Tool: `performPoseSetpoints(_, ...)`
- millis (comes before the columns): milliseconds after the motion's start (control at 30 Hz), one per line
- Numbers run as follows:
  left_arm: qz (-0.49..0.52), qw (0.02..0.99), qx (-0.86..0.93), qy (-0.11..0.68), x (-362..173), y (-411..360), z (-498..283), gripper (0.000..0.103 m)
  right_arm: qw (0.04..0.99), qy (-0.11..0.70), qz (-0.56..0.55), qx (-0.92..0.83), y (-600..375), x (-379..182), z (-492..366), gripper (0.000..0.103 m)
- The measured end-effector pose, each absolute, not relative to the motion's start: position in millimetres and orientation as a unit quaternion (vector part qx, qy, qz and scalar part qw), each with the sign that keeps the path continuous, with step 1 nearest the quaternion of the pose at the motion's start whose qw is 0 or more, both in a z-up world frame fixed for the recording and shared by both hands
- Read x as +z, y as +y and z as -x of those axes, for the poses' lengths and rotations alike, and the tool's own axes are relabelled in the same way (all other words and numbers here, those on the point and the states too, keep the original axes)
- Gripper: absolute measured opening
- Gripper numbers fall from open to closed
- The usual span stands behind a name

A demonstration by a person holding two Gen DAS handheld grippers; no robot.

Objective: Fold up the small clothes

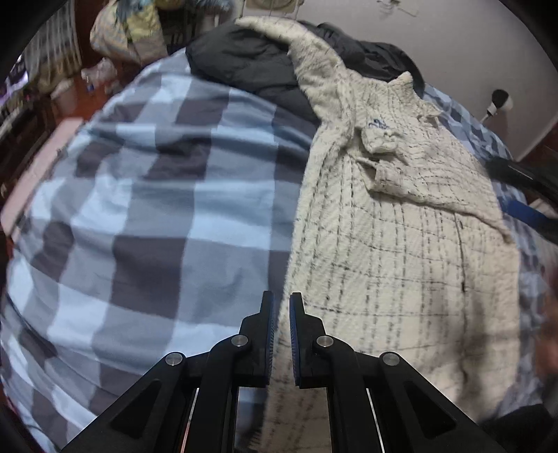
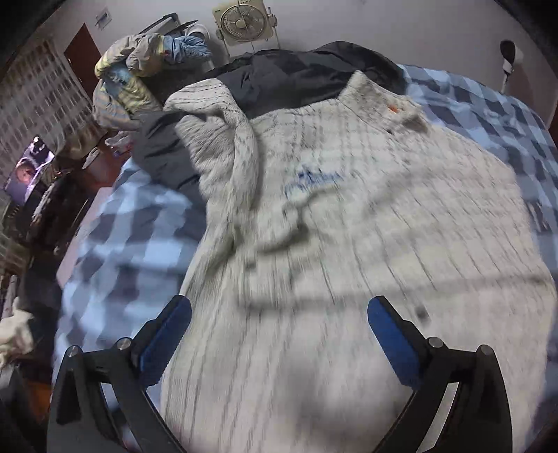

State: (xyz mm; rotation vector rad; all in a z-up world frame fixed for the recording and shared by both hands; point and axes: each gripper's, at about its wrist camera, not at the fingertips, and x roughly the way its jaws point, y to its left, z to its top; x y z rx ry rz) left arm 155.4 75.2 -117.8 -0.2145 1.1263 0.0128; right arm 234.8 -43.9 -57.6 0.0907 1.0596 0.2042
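Note:
A cream fleece top [image 1: 383, 261] with thin dark grid lines and blue embroidery on the chest lies spread on the bed. Its right side is folded in over the front, and one sleeve [image 1: 307, 52] stretches back over a dark jacket. My left gripper [image 1: 282, 299] is shut and hovers over the top's left edge; I see no cloth pinched between its fingers. In the blurred right wrist view the same top [image 2: 331, 209] fills the middle. Above its lower part my right gripper [image 2: 279, 306] stands wide open, with nothing between the blue pads.
A blue and grey checked bedspread [image 1: 157, 191] covers the bed. At the far end lies a dark jacket [image 2: 286, 80]. Beyond it are a heap of clothes [image 2: 139, 59], a box fan [image 2: 244, 24] and a lit screen [image 2: 28, 167] at the left.

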Motion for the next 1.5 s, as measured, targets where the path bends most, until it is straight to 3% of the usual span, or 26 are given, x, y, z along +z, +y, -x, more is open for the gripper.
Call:
performPoseSetpoints(200,-0.022,0.908,-0.017,0.417,-102,49,-135,0.007,0.895,0.441,-0.022,0.057,-77,-25,-159,0.101)
performPoseSetpoints(333,-0.074,0.893,-0.014,0.444,-112,38,-137,0.007,0.912,0.41,0.001,-0.005,-93,-61,-164,0.102)
performPoseSetpoints(433,-0.098,0.882,-0.025,0.46,-117,35,-137,0.007,0.885,0.465,-0.005,-0.004,-91,-86,-209,0.102)
performPoseSetpoints(500,-0.088,0.883,-0.03,0.46,-112,39,-135,0.007,0.874,0.486,-0.005,0.015,-90,-84,-227,0.102)
performPoseSetpoints(700,0.029,0.88,-0.065,0.469,-85,61,-141,0.007,0.909,0.417,-0.016,0.001,-114,-69,-230,0.102)
performPoseSetpoints(867,0.015,0.854,-0.118,0.506,-85,51,-171,0.007,0.934,0.356,-0.031,-0.001,-125,-50,-223,0.102)
performPoseSetpoints(1000,0.034,0.842,-0.143,0.519,-78,49,-202,0.007,0.924,0.377,-0.055,0.015,-128,-63,-238,0.102)
performPoseSetpoints(1100,0.014,0.868,-0.184,0.461,-57,42,-218,0.007,0.911,0.403,-0.084,0.032,-132,-74,-247,0.102)
performPoseSetpoints(1233,0.024,0.871,-0.185,0.454,-48,40,-250,0.007,0.889,0.442,-0.107,0.048,-133,-93,-260,0.102)
performPoseSetpoints(1333,0.071,0.88,-0.19,0.429,-43,48,-263,0.014,0.874,0.464,-0.13,0.062,-136,-104,-264,0.102)
performPoseSetpoints(1367,0.089,0.883,-0.192,0.42,-42,51,-265,0.025,0.871,0.467,-0.137,0.066,-138,-105,-265,0.102)
performPoseSetpoints(1400,0.109,0.883,-0.199,0.411,-41,53,-265,0.038,0.868,0.47,-0.143,0.069,-139,-106,-265,0.102)
performPoseSetpoints(1433,0.131,0.884,-0.21,0.395,-40,57,-264,0.087,0.865,0.473,-0.151,0.072,-141,-107,-266,0.102)
performPoseSetpoints(1467,0.141,0.888,-0.219,0.38,-38,59,-261,0.103,0.863,0.475,-0.153,0.076,-143,-107,-265,0.102)
performPoseSetpoints(1500,0.148,0.893,-0.223,0.362,-35,62,-256,0.103,0.862,0.477,-0.156,0.077,-145,-106,-264,0.102)
